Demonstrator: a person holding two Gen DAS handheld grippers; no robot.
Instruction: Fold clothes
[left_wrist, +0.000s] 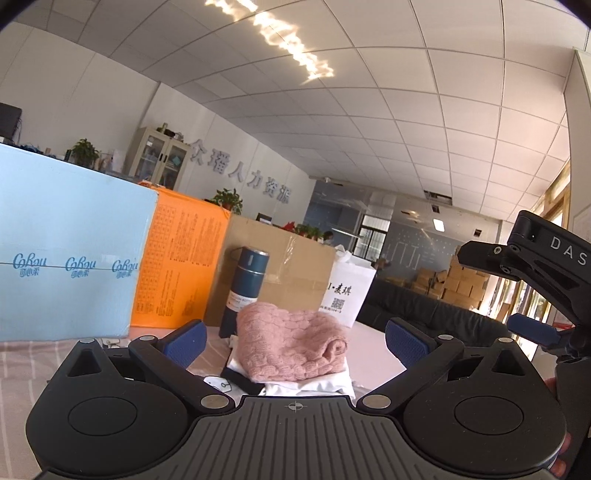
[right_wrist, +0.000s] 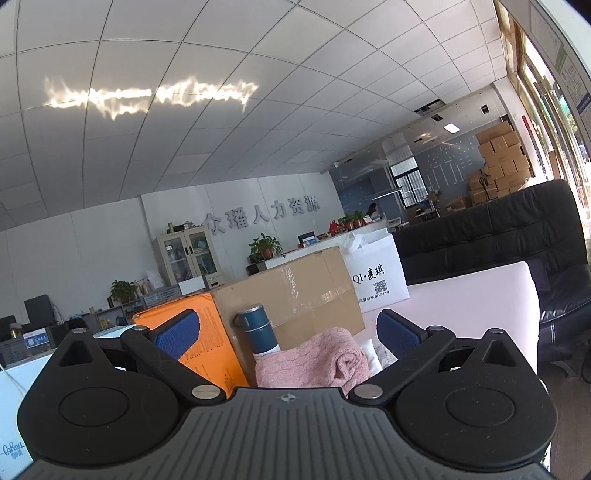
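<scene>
A folded pink knit garment (left_wrist: 291, 341) lies on top of a stack of folded white and dark clothes (left_wrist: 314, 386) on the pink-covered table. My left gripper (left_wrist: 295, 341) is open and empty, its blue pads either side of the stack and just short of it. The right gripper also shows at the right edge of the left wrist view (left_wrist: 532, 291). In the right wrist view the pink garment (right_wrist: 317, 363) lies just ahead of my right gripper (right_wrist: 290, 332), which is open and empty.
A dark blue flask (left_wrist: 242, 291) stands behind the stack. A light blue box (left_wrist: 70, 258), an orange box (left_wrist: 177, 258), a cardboard box (left_wrist: 284, 258) and a white bag (left_wrist: 347, 291) line the far side. A black sofa (right_wrist: 517, 243) is to the right.
</scene>
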